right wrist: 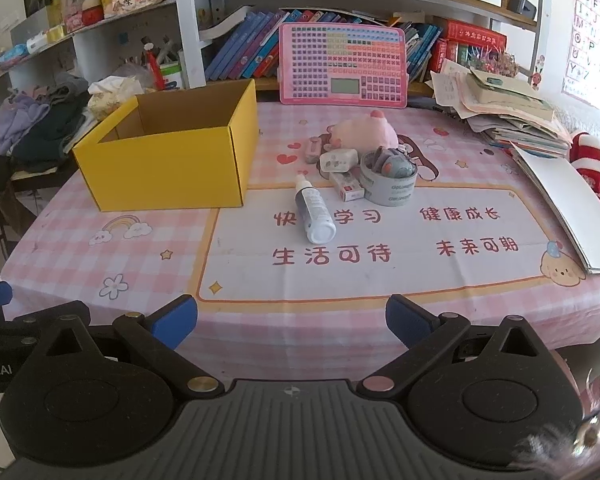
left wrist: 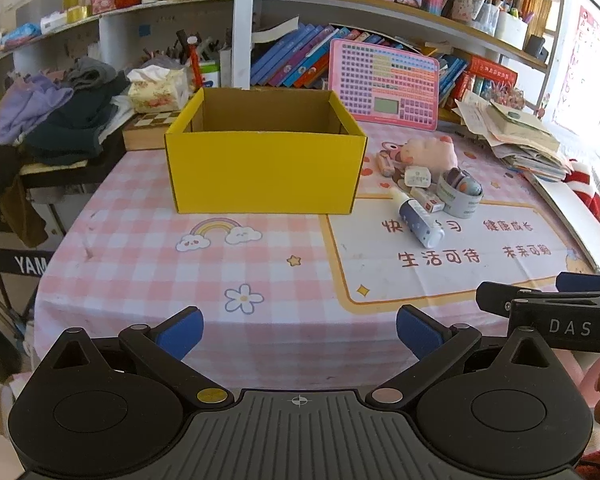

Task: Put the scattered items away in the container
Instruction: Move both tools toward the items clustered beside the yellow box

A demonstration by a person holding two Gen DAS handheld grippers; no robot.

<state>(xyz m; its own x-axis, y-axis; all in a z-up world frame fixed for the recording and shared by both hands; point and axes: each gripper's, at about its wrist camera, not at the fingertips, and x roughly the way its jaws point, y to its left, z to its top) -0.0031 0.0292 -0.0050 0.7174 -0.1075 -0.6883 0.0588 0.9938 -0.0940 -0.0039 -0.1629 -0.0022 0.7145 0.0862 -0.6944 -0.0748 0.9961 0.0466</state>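
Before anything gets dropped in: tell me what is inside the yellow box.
Only bare brown cardboard walls show inside the yellow box; nothing sticks up above the rim. Its near wall hides the floor in both views, so anything lying flat there cannot be seen.

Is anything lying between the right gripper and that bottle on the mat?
Nothing visible does. The right gripper is open at the near table edge, and only bare printed mat lies between it and the bottle. The tape roll and small box sit behind the bottle.
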